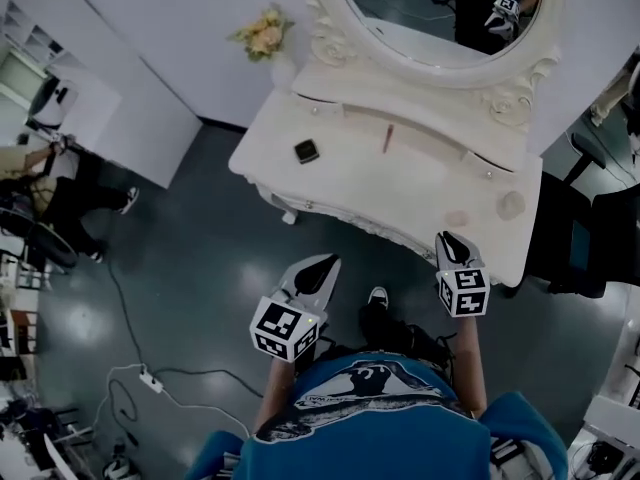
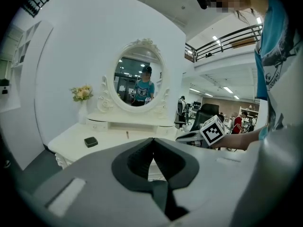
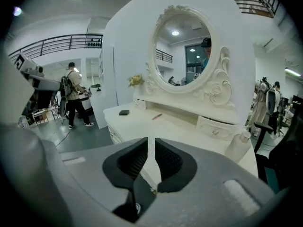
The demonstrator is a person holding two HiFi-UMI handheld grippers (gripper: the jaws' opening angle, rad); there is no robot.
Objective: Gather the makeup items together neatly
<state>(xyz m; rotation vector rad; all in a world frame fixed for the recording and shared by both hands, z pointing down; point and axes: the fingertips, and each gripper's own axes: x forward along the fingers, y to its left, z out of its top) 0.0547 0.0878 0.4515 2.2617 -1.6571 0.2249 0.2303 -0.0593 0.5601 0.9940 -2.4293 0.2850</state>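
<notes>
You stand at a white vanity (image 1: 400,183), both grippers held low in the head view's lower half and neither on a makeup item.

Your left gripper (image 1: 325,261) hangs over the dark floor (image 1: 200,268), just short of the vanity's front edge. In its own view the jaws are clenched tip to tip, with nothing between them.

Your right gripper (image 1: 447,236) points at the front edge, right of centre. In its own view the jaws stand a narrow slit apart and grasp nothing; only bare tabletop shows through the gap.

The makeup items lie scattered and well apart:
- **Compact:** a small black compact (image 1: 307,151) sits toward the left end of the top, in the head view's upper middle.
- **Pencil:** a slim reddish pencil (image 1: 388,138) lies further back, near the raised shelf under the mirror (image 1: 440,18).
- **Bottle:** a pale bottle (image 1: 511,205) stands at the right end, close to the front edge. It shows at the lower right of the right gripper view.

A bunch of pale flowers (image 1: 263,34) stands at the vanity's back left corner, in the head view's upper left. The oval mirror reflects you in a blue shirt. A person (image 3: 73,98) stands on the open floor at the left of the right gripper view, away from the vanity.
</notes>
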